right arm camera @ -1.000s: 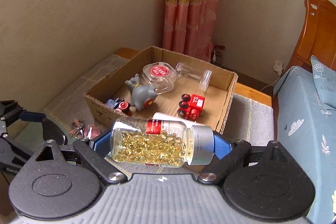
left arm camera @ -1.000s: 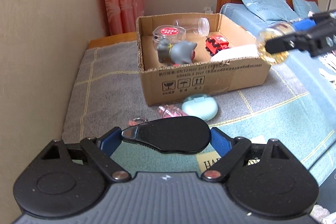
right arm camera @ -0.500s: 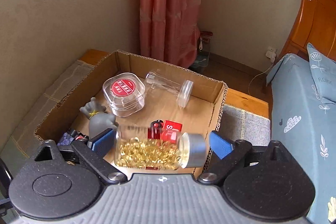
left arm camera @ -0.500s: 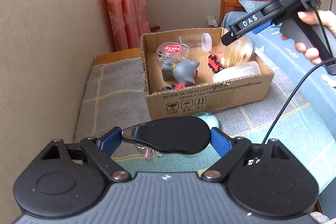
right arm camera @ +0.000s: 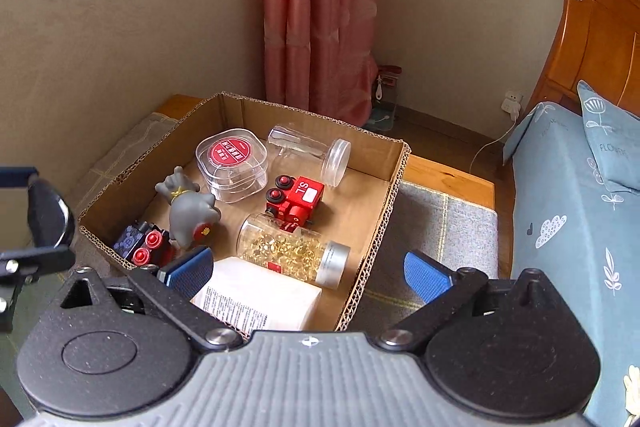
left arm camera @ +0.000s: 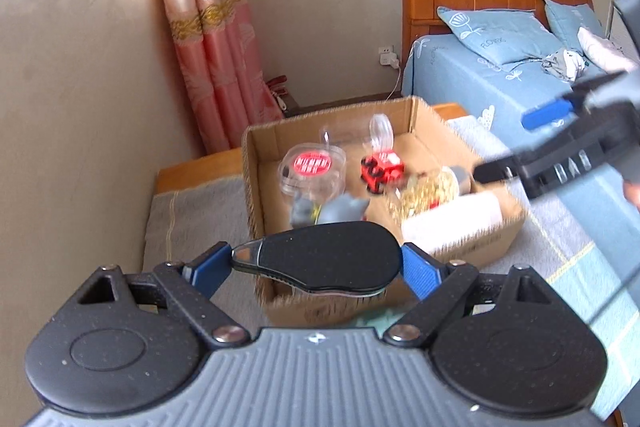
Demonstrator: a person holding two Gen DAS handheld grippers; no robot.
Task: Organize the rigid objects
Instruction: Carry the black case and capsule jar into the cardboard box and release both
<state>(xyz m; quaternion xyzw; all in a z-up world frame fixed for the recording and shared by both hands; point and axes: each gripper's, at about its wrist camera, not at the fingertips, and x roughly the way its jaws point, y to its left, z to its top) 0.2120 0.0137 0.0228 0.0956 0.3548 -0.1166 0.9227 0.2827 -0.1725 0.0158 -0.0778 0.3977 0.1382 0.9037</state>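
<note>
Cardboard box (right arm camera: 384, 195) on grey blanket (right arm camera: 444, 227)

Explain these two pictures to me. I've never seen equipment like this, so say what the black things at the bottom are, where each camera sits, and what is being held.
There is no robot here. A person carries one hand-held gripper in each hand, and a wide-angle camera on each looks forward along its two blue-padded fingers. The black and grey body at the bottom of each picture is the tool itself.

The left camera's picture shows the left hand-held gripper clamped on a black oval object; what it is I cannot tell.

The right camera's picture shows the right hand-held gripper, whose jaws have just been opening and now stand wide and empty. Below it a cardboard box holds a bottle of golden capsules, a red toy vehicle, a grey toy figure, a clear square container with a red label, a clear tube and a white package.
</note>
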